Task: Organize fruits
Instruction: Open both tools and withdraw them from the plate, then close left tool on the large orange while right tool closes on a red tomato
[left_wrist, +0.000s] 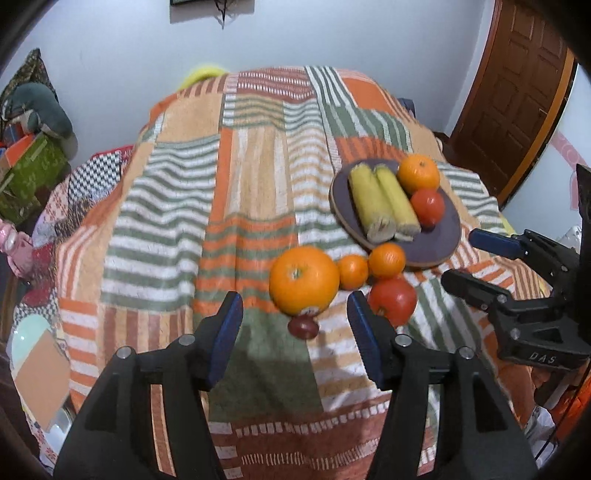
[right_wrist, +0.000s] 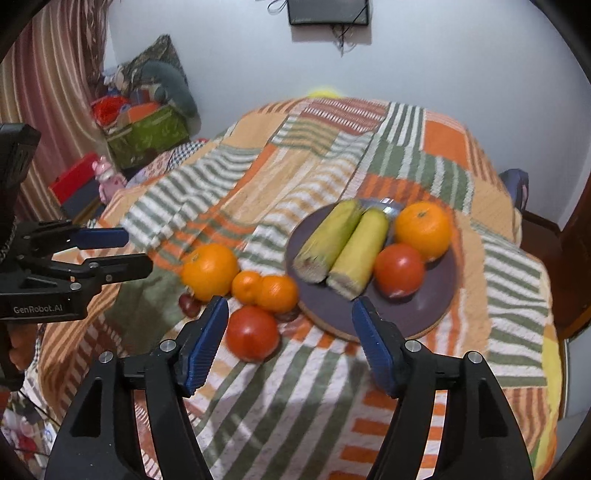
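A tabletop (left_wrist: 258, 177) draped in a patchwork cloth of orange, green and white stripes fills both wrist views; on its right half sits a round dark plate (right_wrist: 424, 310) with a pale rim; the plate holds two yellow-green corn cobs (right_wrist: 343, 247) lying side by side and touching, a large orange (right_wrist: 424, 229) at the far right, and a red tomato (right_wrist: 399, 270) just in front of that orange and touching it.

Off the plate, on the cloth to its left, lies a loose cluster of fruit; the biggest orange (left_wrist: 303, 279) sits furthest left; two small tangerines (left_wrist: 371, 266) sit between it and the plate rim, touching each other; a second tomato (left_wrist: 392, 301) lies nearer the camera, just below the tangerines; a small dark red fruit (left_wrist: 303, 326) peeks from under the near edge of the big orange; what kind of fruit it is cannot be told.

The left gripper (left_wrist: 295, 334) hovers above the cloth just short of the big orange; its blue-padded jaws stand moderately apart with nothing between them.

The right gripper (right_wrist: 288, 338) hangs over the near edge of the plate and the loose tomato; its jaws also stand well apart and hold nothing.
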